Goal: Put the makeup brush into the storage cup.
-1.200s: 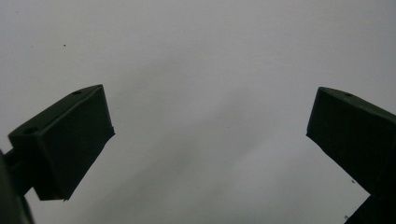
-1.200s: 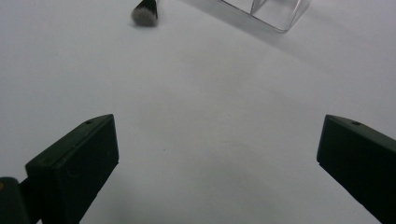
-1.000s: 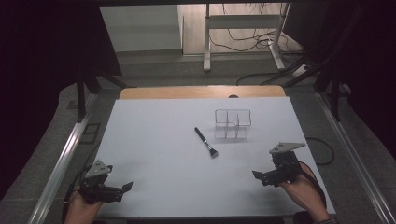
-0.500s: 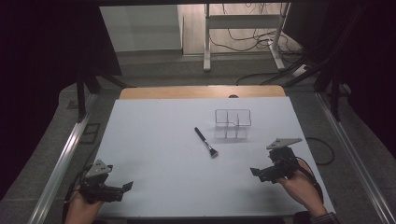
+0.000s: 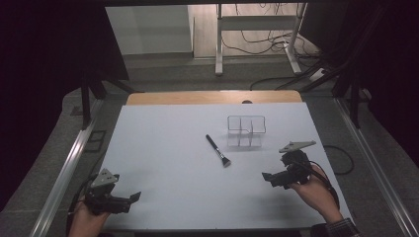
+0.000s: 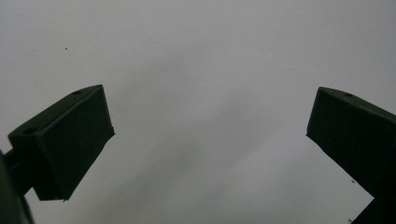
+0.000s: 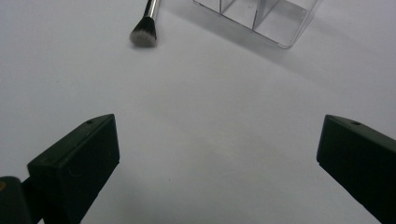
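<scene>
Makeup brush (image 5: pixel 218 150) lies flat mid-table, just left of the clear organizer (image 5: pixel 246 131), untouched. Right tongs (image 5: pixel 271 177) spread wide, empty, nearest the brush; left tongs (image 5: pixel 132 197) likewise, well apart. Probably goes in the organizer; nothing done yet.

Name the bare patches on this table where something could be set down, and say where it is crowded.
Free: the whole left half, from the left gripper up to the far edge; also the near strip between both grippers. Crowded: right of centre, where the brush lies beside the clear organizer, near the right gripper.
</scene>
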The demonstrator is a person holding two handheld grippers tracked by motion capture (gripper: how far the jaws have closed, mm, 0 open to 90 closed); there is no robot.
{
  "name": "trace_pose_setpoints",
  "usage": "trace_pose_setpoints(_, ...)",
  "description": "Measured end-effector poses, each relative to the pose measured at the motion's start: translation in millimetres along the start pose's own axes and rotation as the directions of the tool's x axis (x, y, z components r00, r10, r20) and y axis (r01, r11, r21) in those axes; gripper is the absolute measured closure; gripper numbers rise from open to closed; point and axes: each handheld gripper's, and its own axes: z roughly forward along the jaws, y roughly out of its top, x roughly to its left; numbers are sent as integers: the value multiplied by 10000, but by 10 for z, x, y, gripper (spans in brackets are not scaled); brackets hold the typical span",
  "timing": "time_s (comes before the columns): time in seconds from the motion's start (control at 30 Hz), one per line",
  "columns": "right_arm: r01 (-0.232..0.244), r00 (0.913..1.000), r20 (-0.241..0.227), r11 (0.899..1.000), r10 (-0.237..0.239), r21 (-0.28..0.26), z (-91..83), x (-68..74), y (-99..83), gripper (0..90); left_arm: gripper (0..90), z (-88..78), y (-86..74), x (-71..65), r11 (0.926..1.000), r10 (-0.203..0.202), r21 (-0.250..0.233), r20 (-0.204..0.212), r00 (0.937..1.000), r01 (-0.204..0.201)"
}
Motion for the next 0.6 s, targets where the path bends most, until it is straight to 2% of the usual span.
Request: trace_pose_setpoints(0.6,-35,9999,-167,9994,41,350,103,28,178,0,4,7,4,-3,10000,53,52,-3,10000,-53)
